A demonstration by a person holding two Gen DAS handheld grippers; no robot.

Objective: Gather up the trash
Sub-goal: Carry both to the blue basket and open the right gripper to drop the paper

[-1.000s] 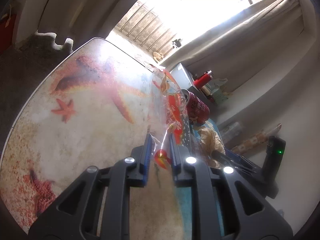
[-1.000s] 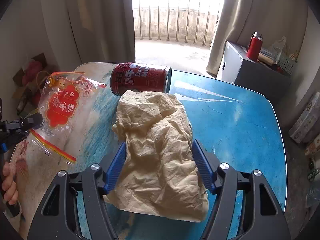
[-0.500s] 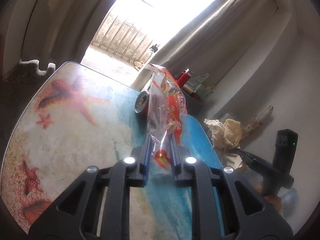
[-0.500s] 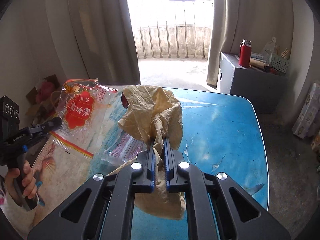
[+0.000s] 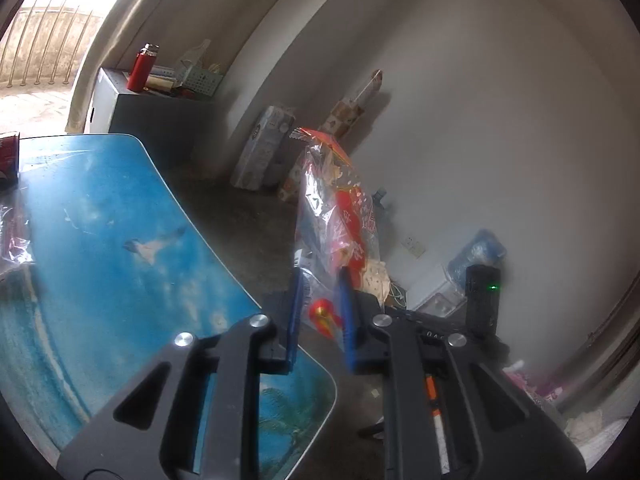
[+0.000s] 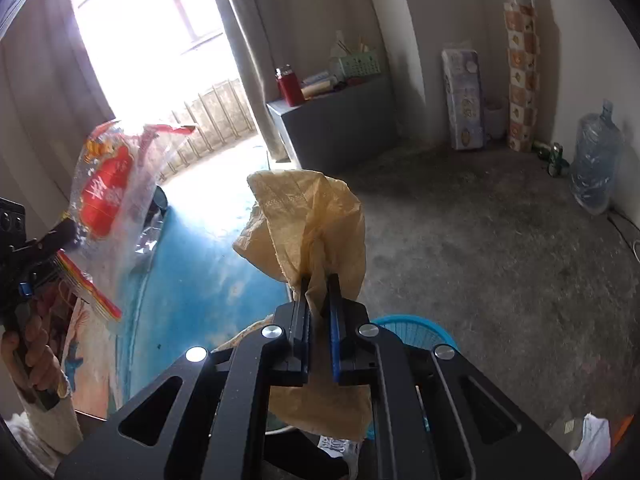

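My left gripper is shut on a clear plastic bag with a red label and holds it in the air past the table's right edge; the bag also shows in the right wrist view. My right gripper is shut on a crumpled yellowish paper and holds it up beside the table, above a blue basket that shows just under the jaws. A red can lies on the blue table, with a clear wrapper near it.
A grey cabinet with a red bottle stands by the curtain. A paper pack, a patterned roll and a water jug stand along the wall. Scraps lie on the concrete floor.
Both grippers have swung to the right, off the table, carrying the plastic bag and the crumpled paper. The blue basket has come into view under the right gripper.
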